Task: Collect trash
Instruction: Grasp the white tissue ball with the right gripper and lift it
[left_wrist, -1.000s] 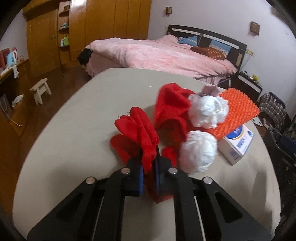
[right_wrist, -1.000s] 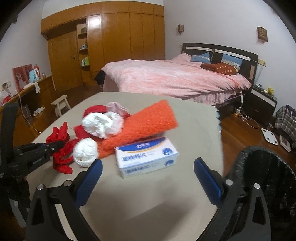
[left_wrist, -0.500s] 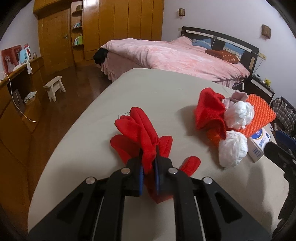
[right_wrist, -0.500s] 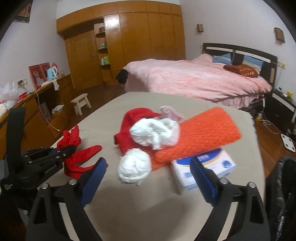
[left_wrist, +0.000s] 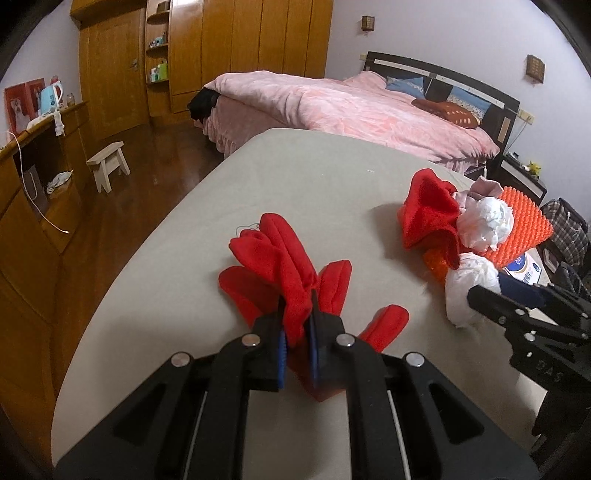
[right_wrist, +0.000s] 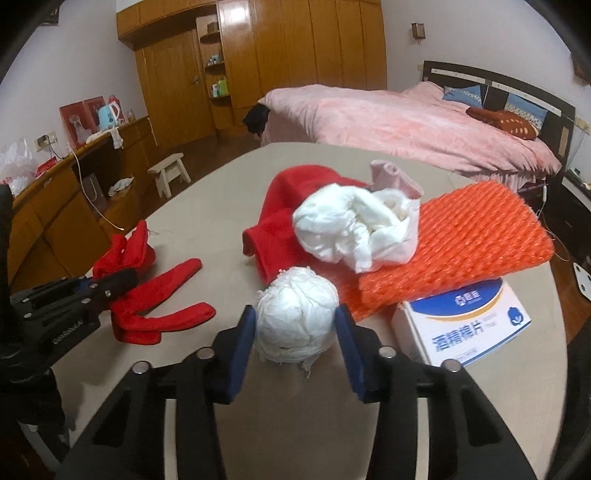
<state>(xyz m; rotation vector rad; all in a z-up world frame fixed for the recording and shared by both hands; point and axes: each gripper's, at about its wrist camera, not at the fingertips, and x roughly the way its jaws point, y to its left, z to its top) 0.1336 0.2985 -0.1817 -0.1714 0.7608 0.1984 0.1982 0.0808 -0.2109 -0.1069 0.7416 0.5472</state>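
Pick step: right gripper (right_wrist: 295, 328) jaws closing around the white paper wad (right_wrist: 297, 314) on the table (right_wrist: 221, 184), left gripper (left_wrist: 295, 343) clamped on red glove (left_wrist: 284, 258); next, finish the squeeze, then lift.

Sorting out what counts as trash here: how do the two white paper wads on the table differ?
The near wad is a tight, round ball; the far wad is looser and more spread out. The near wad sits on the table between the right claw's closing jaws; the far wad rests against the red cloth and orange mat, ungripped. Both are crumpled white paper.
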